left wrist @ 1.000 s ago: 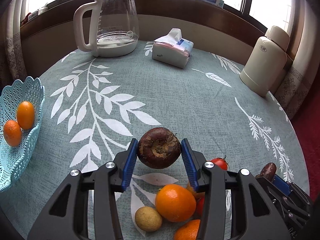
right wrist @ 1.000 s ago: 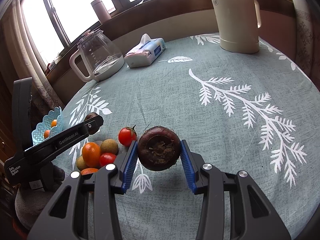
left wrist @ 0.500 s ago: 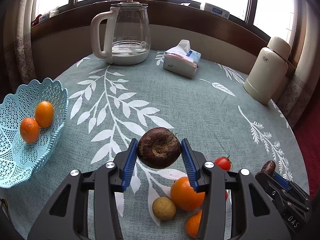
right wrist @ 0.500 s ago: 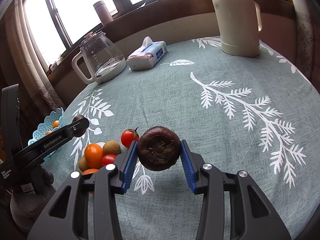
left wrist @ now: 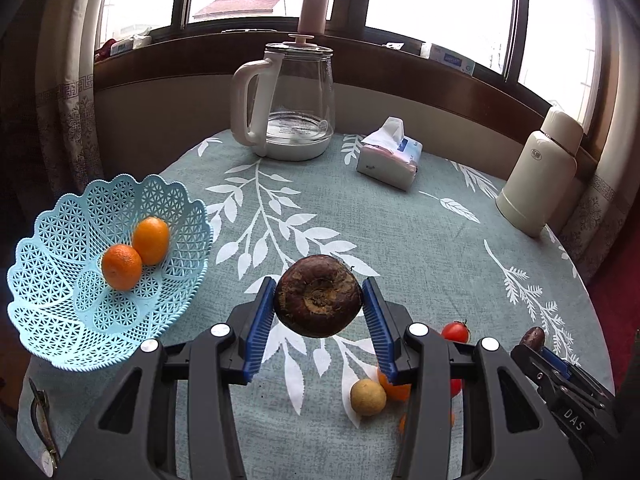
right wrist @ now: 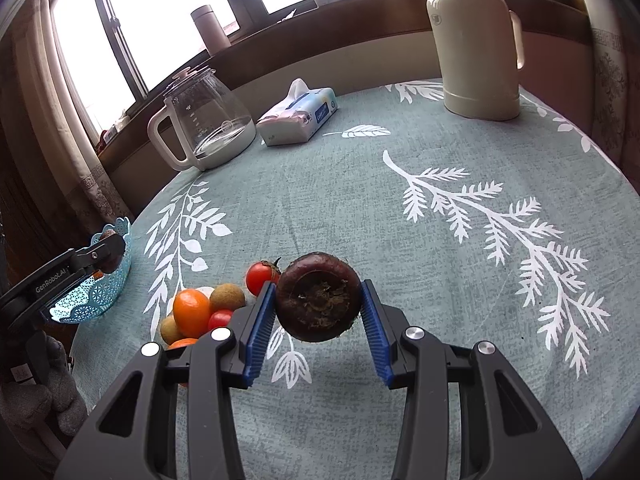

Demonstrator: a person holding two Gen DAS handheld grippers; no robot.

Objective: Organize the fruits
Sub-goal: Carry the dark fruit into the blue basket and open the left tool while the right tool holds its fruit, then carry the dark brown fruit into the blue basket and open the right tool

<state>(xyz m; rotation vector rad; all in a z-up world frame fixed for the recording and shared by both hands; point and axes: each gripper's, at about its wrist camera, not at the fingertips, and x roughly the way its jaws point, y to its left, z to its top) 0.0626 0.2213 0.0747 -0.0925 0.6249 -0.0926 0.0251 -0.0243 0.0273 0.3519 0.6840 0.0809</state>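
Note:
My left gripper is shut on a dark brown round fruit, held above the tablecloth just right of the light blue lattice basket. Two oranges lie in that basket. My right gripper is shut on a second dark brown fruit over the table's middle. A pile of fruit sits below and between them: an orange, red tomatoes, brownish-yellow round fruits. The left gripper shows beside the basket in the right wrist view.
A glass kettle, a tissue pack and a cream thermos stand along the table's far side under the windows. The round table wears a green cloth with white leaf prints. Curtains hang at the left.
The left gripper has swung left and back with its fruit, bringing the whole basket into view close by. The right gripper has stayed almost still, holding its fruit.

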